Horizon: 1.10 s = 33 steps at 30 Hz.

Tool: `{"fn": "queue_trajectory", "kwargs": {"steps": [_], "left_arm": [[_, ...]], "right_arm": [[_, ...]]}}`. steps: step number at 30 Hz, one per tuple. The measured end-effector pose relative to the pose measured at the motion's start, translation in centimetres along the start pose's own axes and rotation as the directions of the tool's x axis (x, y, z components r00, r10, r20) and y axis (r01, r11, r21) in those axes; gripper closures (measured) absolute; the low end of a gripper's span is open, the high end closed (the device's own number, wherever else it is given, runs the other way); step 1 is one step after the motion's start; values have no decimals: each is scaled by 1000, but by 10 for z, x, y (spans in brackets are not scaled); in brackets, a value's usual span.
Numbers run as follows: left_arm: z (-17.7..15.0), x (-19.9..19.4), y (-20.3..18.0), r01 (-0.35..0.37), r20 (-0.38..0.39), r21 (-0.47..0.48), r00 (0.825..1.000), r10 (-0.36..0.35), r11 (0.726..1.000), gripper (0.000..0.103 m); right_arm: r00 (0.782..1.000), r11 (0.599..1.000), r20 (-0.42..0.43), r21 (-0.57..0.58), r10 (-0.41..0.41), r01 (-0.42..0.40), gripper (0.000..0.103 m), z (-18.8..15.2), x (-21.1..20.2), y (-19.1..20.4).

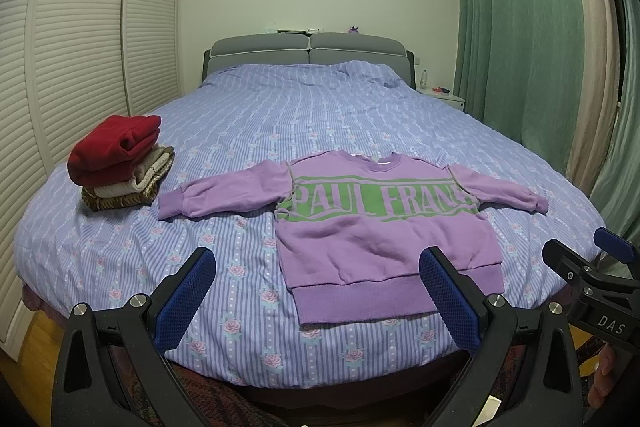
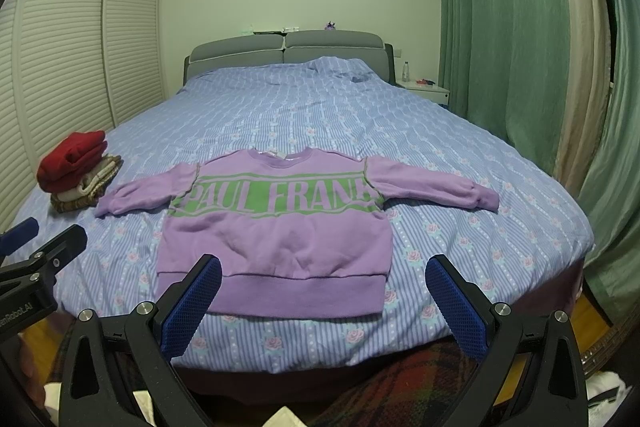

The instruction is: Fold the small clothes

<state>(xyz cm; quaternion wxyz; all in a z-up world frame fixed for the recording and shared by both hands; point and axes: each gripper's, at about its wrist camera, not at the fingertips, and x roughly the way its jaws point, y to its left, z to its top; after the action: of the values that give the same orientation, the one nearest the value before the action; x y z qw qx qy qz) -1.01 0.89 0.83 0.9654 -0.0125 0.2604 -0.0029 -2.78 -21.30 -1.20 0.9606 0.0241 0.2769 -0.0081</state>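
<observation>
A purple sweatshirt is lying flat and face up near the foot of the bed, both sleeves spread out toward 9 and 3 o'clock, so its folding is not yet begun. At about 10 o'clock from it, a stack of folded clothes is sitting near the bed's left edge, which suggests earlier pieces are already done.

The left gripper and the right gripper are both hovering just short of the hem at 6 o'clock, jaws spread wide and holding nothing.

The hem is lying close to the foot edge of the bed, so there is little spare cover on the near side. Toward 12 o'clock the bedcover is offering plenty of open room. The left sleeve cuff is ending near the stack, apart from it.
</observation>
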Motion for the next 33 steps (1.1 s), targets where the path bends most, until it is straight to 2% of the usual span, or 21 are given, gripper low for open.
{"fn": "queue_trajectory", "kwargs": {"steps": [33], "left_arm": [[-1,2,-2,19,-10,-10,1000,-19,1000,0]], "right_arm": [[1000,1000,7,1,-4,4,0,3,-1,-1]]}}
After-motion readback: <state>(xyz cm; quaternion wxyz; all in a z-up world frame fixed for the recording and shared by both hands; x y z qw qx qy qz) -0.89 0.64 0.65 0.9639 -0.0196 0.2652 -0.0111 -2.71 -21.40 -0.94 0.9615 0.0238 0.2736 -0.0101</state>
